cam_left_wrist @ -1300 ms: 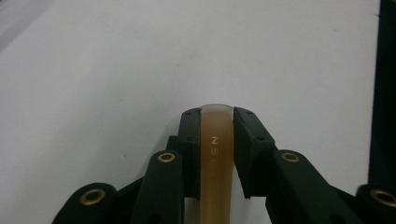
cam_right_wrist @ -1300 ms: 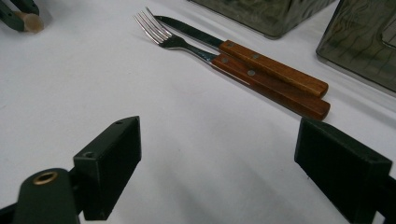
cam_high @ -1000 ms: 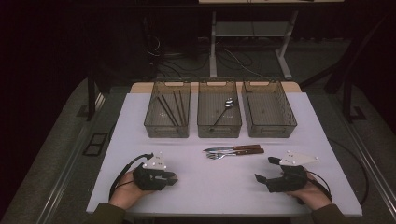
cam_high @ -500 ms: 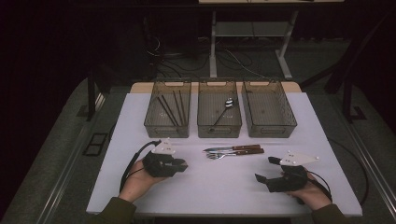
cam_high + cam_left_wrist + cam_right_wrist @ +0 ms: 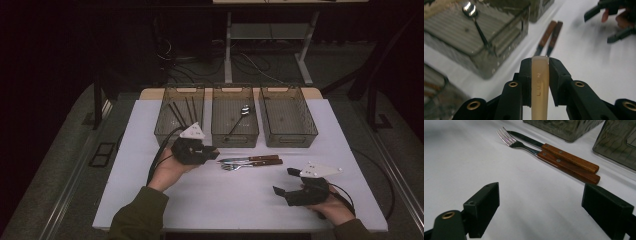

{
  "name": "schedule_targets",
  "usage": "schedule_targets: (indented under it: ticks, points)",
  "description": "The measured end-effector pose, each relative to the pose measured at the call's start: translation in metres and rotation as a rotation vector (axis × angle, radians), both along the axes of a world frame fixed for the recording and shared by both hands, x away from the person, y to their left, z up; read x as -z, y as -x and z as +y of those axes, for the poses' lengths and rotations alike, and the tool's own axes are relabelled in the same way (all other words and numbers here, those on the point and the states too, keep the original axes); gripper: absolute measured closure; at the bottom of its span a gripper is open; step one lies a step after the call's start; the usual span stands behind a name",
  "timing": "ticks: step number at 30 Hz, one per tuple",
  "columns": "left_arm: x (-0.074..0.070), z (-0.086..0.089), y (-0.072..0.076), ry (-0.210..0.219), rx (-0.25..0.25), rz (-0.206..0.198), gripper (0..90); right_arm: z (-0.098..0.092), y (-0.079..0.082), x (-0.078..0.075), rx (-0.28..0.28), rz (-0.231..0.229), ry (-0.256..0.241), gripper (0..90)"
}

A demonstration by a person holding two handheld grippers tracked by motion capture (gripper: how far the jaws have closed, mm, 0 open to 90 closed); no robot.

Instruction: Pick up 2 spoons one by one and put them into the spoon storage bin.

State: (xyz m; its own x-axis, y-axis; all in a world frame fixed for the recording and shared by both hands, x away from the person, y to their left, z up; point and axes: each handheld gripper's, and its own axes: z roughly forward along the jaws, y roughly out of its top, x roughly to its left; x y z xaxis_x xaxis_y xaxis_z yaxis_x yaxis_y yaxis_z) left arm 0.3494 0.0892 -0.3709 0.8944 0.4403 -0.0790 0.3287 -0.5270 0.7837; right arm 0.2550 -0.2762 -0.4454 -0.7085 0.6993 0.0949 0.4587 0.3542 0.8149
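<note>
While its black jaws stay pressed on a pale, cream-coloured flat handle stamped with letters (image 5: 539, 85), the left gripper (image 5: 200, 152) hangs just above the white table (image 5: 150, 200), just in front of the near edge of the left-hand grey see-through plastic bin (image 5: 172, 131). What sort of utensil the cream handle belongs to cannot be told, since its other end is hidden. A sleeved forearm (image 5: 137, 215) reaches in from the near edge to carry that gripper.

Just right of the left gripper, near the middle of the table, a steel knife with a brown riveted wooden handle (image 5: 250, 159) and a steel fork with a matching wooden handle (image 5: 252, 164) lie side by side and touching, their metal ends pointing left, the knife on the far side.

The right gripper (image 5: 289, 182) sits low over the table at the near right, its jaws spread wide with nothing between them, aimed toward the knife and fork (image 5: 564, 161).

Three bins stand in a row along the far side. The left one holds dark thin sticks (image 5: 182, 112), the middle bin (image 5: 235, 137) holds a steel spoon with a dark handle (image 5: 239, 120), and the right-hand bin (image 5: 290, 137) stands beside it.
</note>
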Motion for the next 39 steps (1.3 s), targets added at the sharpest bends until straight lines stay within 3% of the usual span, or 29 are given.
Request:
schedule_targets:
  ticks: [9, 20, 23, 25, 26, 29, 32, 37, 39]
  points:
    - [-0.019, -0.029, -0.034, 0.007, 0.002, -0.026, 73.6, 0.001, 0.000, -0.001, -0.004, -0.003, -0.006, 14.3]
    - [-0.032, -0.059, -0.076, 0.015, -0.052, -0.047, 73.6, 0.001, 0.001, -0.002, -0.009, -0.005, -0.014, 14.3]
    - [-0.031, -0.068, -0.087, 0.017, -0.061, -0.045, 73.6, 0.001, 0.001, -0.002, -0.011, -0.006, -0.012, 14.3]
    - [-0.029, -0.074, -0.095, -0.004, -0.066, -0.047, 73.5, 0.001, 0.000, -0.002, -0.010, -0.006, -0.010, 14.3]
    - [-0.027, -0.078, -0.098, 0.015, -0.080, -0.041, 73.5, 0.001, 0.000, -0.002, -0.009, -0.006, -0.009, 14.3]
    - [-0.023, -0.087, -0.107, 0.011, -0.092, -0.040, 73.5, 0.001, 0.000, -0.002, -0.008, -0.007, -0.016, 14.3]
    - [-0.016, -0.094, -0.115, -0.008, -0.107, -0.040, 73.5, 0.001, 0.000, -0.002, -0.006, -0.006, -0.017, 14.3]
    - [-0.007, -0.098, -0.124, -0.001, -0.133, -0.033, 73.4, 0.001, 0.001, -0.003, -0.007, -0.006, -0.029, 14.3]
    - [-0.003, -0.098, -0.126, -0.021, -0.136, -0.029, 73.3, 0.002, 0.000, -0.003, -0.005, -0.005, -0.027, 14.3]
